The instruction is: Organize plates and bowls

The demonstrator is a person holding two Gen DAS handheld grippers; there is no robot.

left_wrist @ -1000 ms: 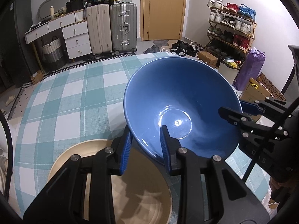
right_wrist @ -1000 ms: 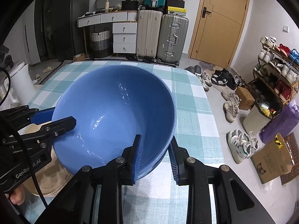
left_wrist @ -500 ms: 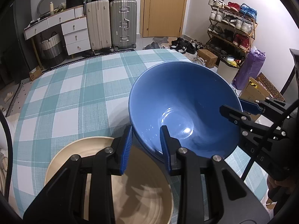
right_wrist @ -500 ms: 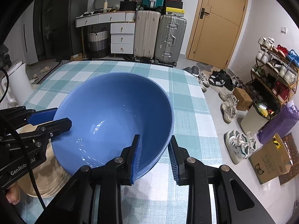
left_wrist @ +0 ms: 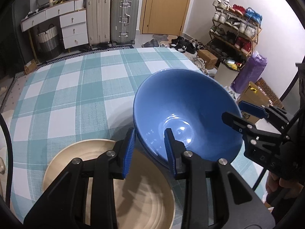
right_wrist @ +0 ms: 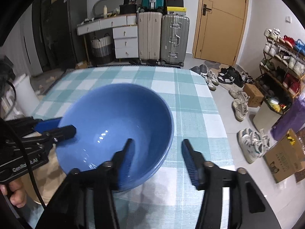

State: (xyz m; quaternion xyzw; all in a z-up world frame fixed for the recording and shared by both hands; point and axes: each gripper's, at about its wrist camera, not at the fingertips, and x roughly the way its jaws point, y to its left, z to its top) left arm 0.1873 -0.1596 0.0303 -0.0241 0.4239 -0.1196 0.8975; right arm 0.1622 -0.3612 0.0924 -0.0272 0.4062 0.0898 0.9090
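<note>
A deep glossy blue ceramic bowl (left_wrist: 187, 118) sits at the near right part of the worktop (left_wrist: 63, 99), which is covered by a teal-and-white checked cloth. Its near-left edge overlaps the rim of a wide, shallow beige plate (left_wrist: 106, 189) that lies on the cloth beside it; whether the bowl rests fully on the cloth or leans on that plate I cannot tell.

The left tongs (left_wrist: 149, 148) have their blue-padded fingers on either side of the bowl's near wall, one pad outside and one inside. They have just been easing apart a little, and a sliver of gap shows at the outer pad, so I cannot say whether they truly pinch the rim now. The right tongs (right_wrist: 156, 156) have just been opening and stand well spread: the left finger hangs inside the bowl, blurred, while the right finger (right_wrist: 190, 160) is clear of the bowl's outer wall, over the cloth. No pad presses on the rim on that side. In the left wrist view the right tongs reach in from the right, straddling the bowl's far-right rim.

A person's hand (right_wrist: 16, 194) grips the handle of the left tongs at the lower left edge of the right wrist view.

Beyond the worktop stand two upright suitcases (right_wrist: 164, 38), a white chest of drawers (right_wrist: 124, 42), a wooden door (right_wrist: 221, 19) and a rack of shoes (left_wrist: 234, 32).
</note>
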